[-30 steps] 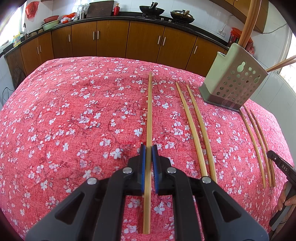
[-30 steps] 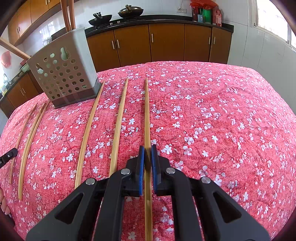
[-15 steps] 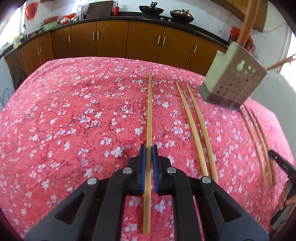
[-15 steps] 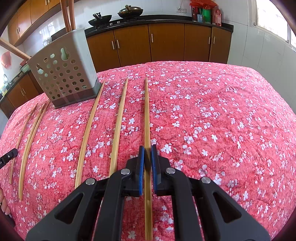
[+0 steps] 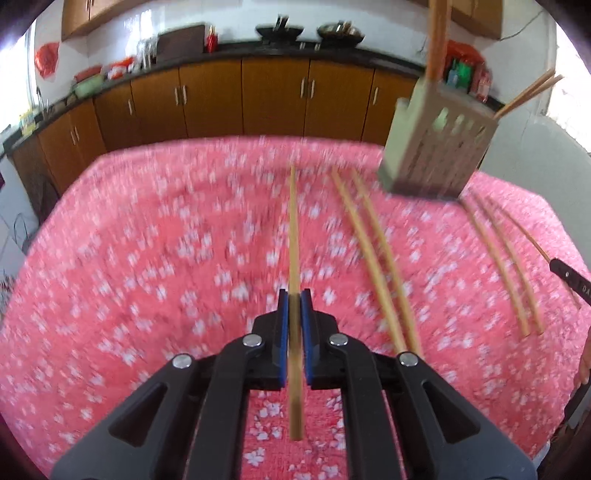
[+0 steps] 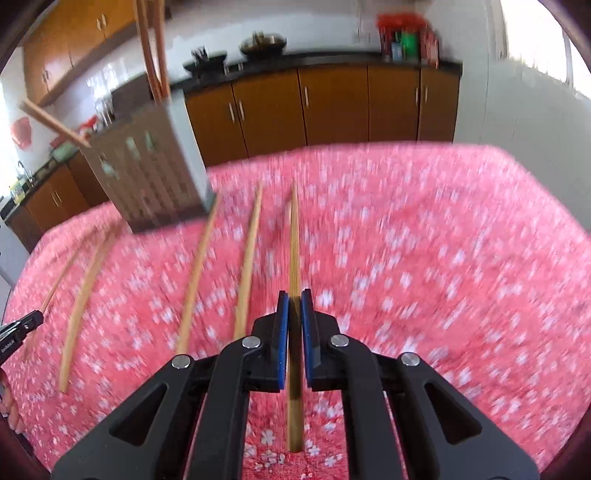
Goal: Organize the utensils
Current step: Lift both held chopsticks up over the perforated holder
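The left gripper (image 5: pixel 294 295), black with blue pads, has its jaws closed narrowly on a long pale bamboo chopstick (image 5: pixel 293 236) that runs straight ahead between the pads and out behind them. The right gripper (image 6: pixel 294 295) of the same make pinches a second bamboo chopstick (image 6: pixel 294 243) in the same way. Both views are smeared by blur, so fine detail is hard to read. Below lies a red tablecloth with white blossom print (image 5: pixel 147 258). In the left view a loose pair of bamboo chopsticks (image 5: pixel 373 254) lies on the cloth just right of the held one, and a further pair (image 5: pixel 506 258) lies well apart to the right, near the tip of the other gripper at the frame edge. A grey perforated plastic utensil holder (image 5: pixel 436 147) stands at the far right of the cloth, with brown sticks (image 5: pixel 437 37) rising from its top and others leaning out sideways. In the right view the same holder (image 6: pixel 147 177) sits to the far left, with two loose chopsticks (image 6: pixel 225 266) between it and the held one. Brown wooden cabinets (image 5: pixel 240 99) under a dark counter run behind the table, with dark pans (image 5: pixel 280 31) on top.
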A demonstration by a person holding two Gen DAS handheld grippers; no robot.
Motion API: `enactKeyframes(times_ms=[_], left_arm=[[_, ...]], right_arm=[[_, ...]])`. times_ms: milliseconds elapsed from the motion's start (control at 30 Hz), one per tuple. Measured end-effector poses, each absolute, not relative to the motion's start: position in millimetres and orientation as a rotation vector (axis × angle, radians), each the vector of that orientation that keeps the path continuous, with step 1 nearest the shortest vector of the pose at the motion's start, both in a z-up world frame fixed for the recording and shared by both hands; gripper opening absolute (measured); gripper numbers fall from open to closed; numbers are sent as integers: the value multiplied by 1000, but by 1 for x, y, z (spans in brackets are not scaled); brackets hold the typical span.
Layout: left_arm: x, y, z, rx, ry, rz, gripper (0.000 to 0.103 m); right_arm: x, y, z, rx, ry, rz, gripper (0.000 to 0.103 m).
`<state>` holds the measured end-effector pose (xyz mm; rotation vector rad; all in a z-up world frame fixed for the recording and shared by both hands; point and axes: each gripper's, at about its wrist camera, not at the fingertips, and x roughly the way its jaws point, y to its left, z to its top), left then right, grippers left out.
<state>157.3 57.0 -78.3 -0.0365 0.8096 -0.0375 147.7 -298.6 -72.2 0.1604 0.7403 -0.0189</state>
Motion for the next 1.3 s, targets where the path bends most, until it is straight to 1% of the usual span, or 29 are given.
enactKeyframes(times_ms=[200,300,400,633,967,1133,1300], left_arm=[[148,53,-12,-26,642,-64,8],[149,51,16,-39,579,-79,8],[151,47,36,-38,535,-94,8],[149,35,67,-48,488,-165,8],[153,-5,138,-106,293,-258,8],[181,-20,159,-151,215,-227,8],[216,-34,152,-143,180,-187,8]], right_arm=[[139,-290,-14,119,561,-16,8],[139,-293,4,127,501,-12,8],[139,-300,17,135,464,-6,8],[135,-296,43,157,402,53,8],[136,-269,123,222,211,221,8],[162,-249,140,203,145,223,8],[199,-236,127,169,174,183,8]])
